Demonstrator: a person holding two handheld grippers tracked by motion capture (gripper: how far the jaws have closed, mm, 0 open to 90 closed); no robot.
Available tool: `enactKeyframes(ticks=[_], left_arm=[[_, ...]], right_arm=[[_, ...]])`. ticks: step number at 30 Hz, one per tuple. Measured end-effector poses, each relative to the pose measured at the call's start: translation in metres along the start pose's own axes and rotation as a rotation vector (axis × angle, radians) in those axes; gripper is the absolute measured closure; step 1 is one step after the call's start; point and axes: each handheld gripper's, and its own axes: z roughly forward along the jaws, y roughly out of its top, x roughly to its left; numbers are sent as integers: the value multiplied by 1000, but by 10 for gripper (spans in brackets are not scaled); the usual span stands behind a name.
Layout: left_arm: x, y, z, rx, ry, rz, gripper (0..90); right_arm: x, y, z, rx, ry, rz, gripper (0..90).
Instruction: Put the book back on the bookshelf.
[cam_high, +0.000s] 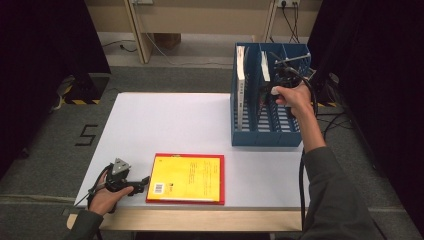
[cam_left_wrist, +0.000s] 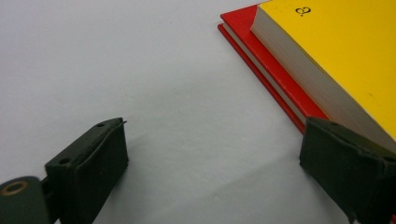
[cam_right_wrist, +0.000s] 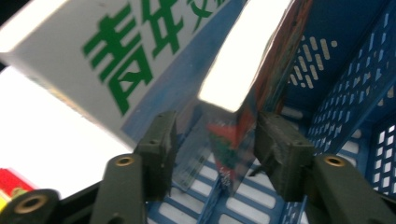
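Observation:
A blue file rack (cam_high: 267, 135) with three slots stands at the table's far right. A white book with green characters (cam_high: 241, 85) (cam_right_wrist: 107, 60) stands in its left slot. A thinner glossy book (cam_high: 265, 75) (cam_right_wrist: 243, 70) stands tilted in the middle slot. My right gripper (cam_high: 267, 95) (cam_right_wrist: 215, 144) straddles that book's near edge, open, with a gap at the left pad. A yellow book (cam_high: 187, 177) (cam_left_wrist: 336, 46) lies on a red book (cam_high: 222, 180) (cam_left_wrist: 275, 65) at the front. My left gripper (cam_high: 145, 182) (cam_left_wrist: 215, 163) rests open at their near left corner, nothing between its jaws.
The white table (cam_high: 165, 125) has bare room across its left and middle. The rack's right slot (cam_right_wrist: 345, 93) holds no book. Black curtains flank both sides, and cables trail on the floor behind the rack.

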Motion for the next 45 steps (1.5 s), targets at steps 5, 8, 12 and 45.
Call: enactKeyframes(ticks=[5, 8, 12, 45], left_arm=[[0, 0, 0, 0, 0, 1, 65], [0, 0, 0, 0, 0, 1, 65], [0, 0, 0, 1, 1, 2, 65], [0, 0, 0, 3, -1, 1, 65]], right_arm=[[6, -7, -18, -45, -4, -13, 410], [8, -17, -25, -47, 5, -18, 398], [4, -32, -31, -65, 13, -11, 379], [46, -189, -3, -78, 190, 11, 254]])
